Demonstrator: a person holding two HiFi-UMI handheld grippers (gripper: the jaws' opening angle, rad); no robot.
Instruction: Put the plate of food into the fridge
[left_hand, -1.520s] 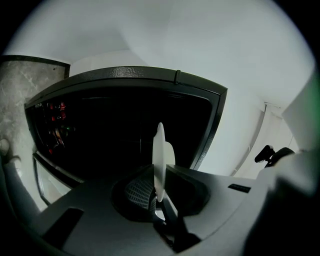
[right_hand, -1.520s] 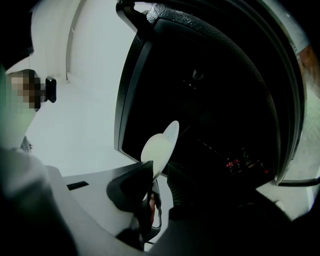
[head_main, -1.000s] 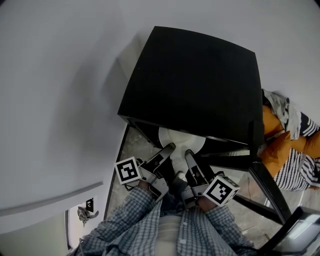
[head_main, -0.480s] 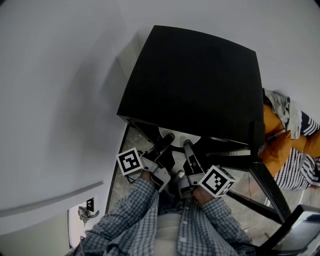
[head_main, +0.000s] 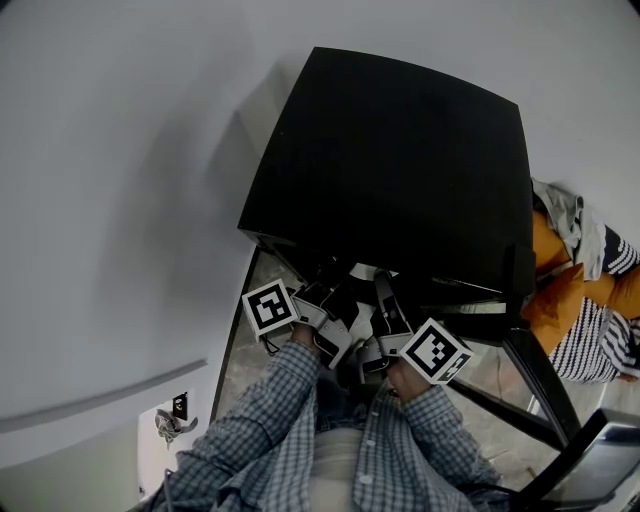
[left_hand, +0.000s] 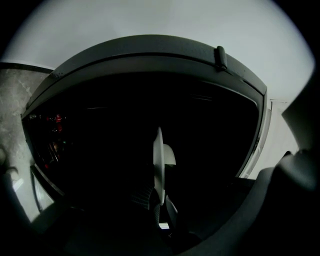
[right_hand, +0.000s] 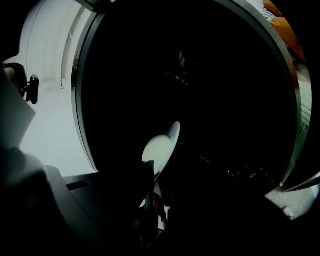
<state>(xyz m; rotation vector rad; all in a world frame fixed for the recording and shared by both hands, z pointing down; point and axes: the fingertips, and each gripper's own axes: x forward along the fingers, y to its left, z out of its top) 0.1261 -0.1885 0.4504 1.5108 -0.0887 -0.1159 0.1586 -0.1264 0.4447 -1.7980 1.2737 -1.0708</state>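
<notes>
Plate (left_hand: 159, 160), white and seen edge-on, hangs in the dark mouth of the black fridge (head_main: 400, 160), its rim pinched on either side by the left tool (left_hand: 160, 207) and right tool (right_hand: 152, 202), jaws closed narrowly on it.

Plate (left_hand: 158, 159) edge-on, gripped between fingers (left_hand: 141, 196), inside dark fridge (left_hand: 150, 52).

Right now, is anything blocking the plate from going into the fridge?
Nothing visible blocks it. The white plate already pokes into the open front of the black fridge, but inside is too dark to check.
</notes>
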